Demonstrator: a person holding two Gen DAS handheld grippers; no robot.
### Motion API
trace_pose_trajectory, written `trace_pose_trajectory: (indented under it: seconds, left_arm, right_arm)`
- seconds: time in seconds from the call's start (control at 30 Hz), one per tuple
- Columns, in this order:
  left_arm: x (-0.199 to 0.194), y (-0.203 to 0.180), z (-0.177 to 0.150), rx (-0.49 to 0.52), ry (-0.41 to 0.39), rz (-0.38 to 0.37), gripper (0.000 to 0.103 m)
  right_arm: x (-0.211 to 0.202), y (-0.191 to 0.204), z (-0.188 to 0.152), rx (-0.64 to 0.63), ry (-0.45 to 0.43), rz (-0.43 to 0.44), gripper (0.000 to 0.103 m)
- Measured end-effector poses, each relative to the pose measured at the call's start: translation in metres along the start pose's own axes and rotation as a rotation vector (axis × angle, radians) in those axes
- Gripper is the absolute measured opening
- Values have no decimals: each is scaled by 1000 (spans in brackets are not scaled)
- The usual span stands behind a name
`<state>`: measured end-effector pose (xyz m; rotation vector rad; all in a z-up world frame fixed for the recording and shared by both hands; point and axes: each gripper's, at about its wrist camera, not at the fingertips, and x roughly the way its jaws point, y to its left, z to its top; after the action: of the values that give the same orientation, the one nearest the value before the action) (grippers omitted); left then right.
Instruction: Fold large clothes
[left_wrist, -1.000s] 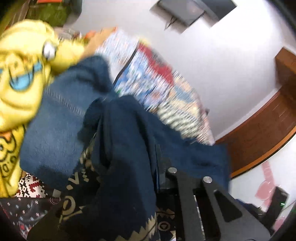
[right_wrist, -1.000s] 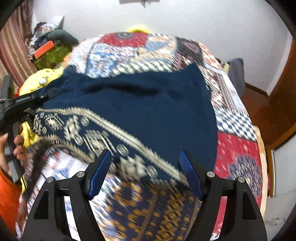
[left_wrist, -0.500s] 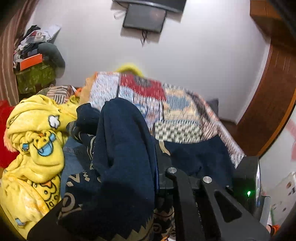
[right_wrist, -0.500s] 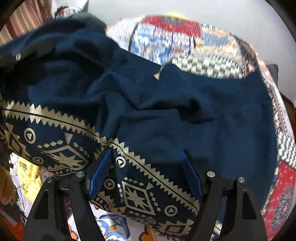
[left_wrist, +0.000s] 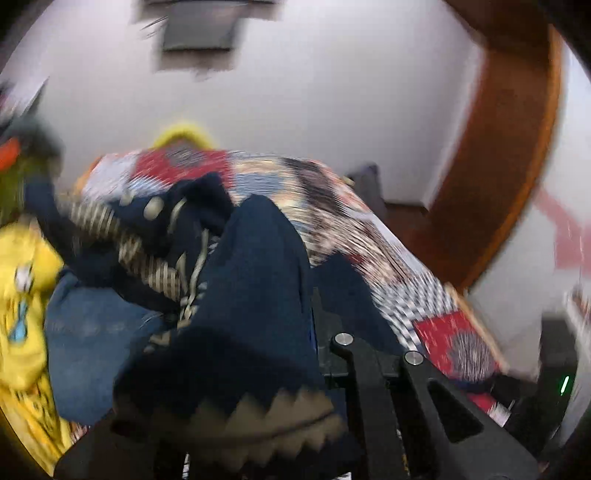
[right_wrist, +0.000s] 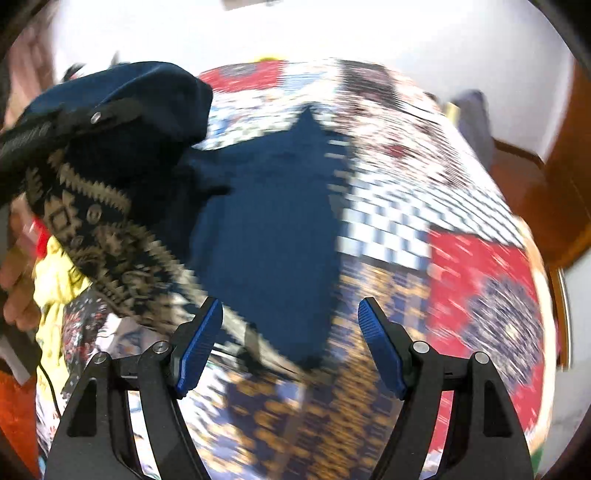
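Observation:
A large navy garment (right_wrist: 266, 236) with a cream zigzag-patterned border lies partly spread on the patchwork bedspread (right_wrist: 472, 258). My left gripper (left_wrist: 314, 332) is shut on a bunched fold of the garment (left_wrist: 255, 295), which drapes over its fingers and hides the tips. It also shows in the right wrist view (right_wrist: 92, 122), held up at the upper left with cloth hanging from it. My right gripper (right_wrist: 290, 343) is open and empty, just above the garment's near edge. Both views are motion-blurred.
A yellow cartoon-print cloth (left_wrist: 22, 295) and a blue denim piece (left_wrist: 88, 343) lie at the bed's left. A person's hand (right_wrist: 18, 280) shows at far left. A wooden door frame (left_wrist: 509, 147) stands right, a wall-mounted screen (left_wrist: 199, 33) behind.
My left gripper has swung the bunched garment up and to the left. The garment has pulled away from my right gripper, uncovering more bedspread. My right gripper stays open.

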<state>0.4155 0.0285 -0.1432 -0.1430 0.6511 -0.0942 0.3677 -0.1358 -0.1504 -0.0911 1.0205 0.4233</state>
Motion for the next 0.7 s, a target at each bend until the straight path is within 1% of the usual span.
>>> trace_pose_trajectory:
  seconds: [0.03, 0.07, 0.13, 0.2, 0.27, 0.3, 0.37, 0.4, 0.43, 0.5, 0.53, 0.6, 0.7]
  left_arm:
    - [7, -23, -5, 77, 23, -15, 10]
    - [16, -39, -11, 133, 56, -37, 10]
    - [33, -59, -25, 198, 134, -79, 10]
    - [57, -68, -45, 224, 242, -101, 10]
    - [71, -66, -58, 212, 303, -110, 10]
    - [72, -64, -62, 206, 307, -117, 10]
    - [66, -63, -62, 202, 300, -139, 15]
    - [61, -63, -61, 198, 308, -172, 27]
    - [54, -65, -60, 194, 317, -214, 44]
    - [38, -67, -59, 210, 311, -251, 60]
    - [27, -70, -60, 234, 295, -251, 64]
    - [10, -72, -59, 267, 269, -229, 68]
    - [-18, -62, -56, 272, 218, -204, 72]
  right_arm:
    - [-4, -13, -4, 38, -2, -5, 73]
    - [-7, -24, -3, 71, -4, -5, 73]
    - [-15, -43, -10, 141, -9, -1, 73]
    - [-19, -58, -14, 193, -16, 7, 73]
    - [-27, -68, -17, 224, -32, 15, 73]
    - [-30, -70, -19, 229, -39, 14, 73]
    - [-34, -73, -18, 226, -48, 8, 73]
    - [-36, -72, -19, 221, -51, 3, 73]
    - [-39, -70, -19, 212, -56, -3, 73]
    - [-46, -71, -21, 199, -67, -4, 73]
    - [-50, -69, -20, 193, -76, 0, 73]
    - [-58, -66, -17, 183, -97, 16, 73]
    - [-65, -56, -9, 160, -132, 44, 73]
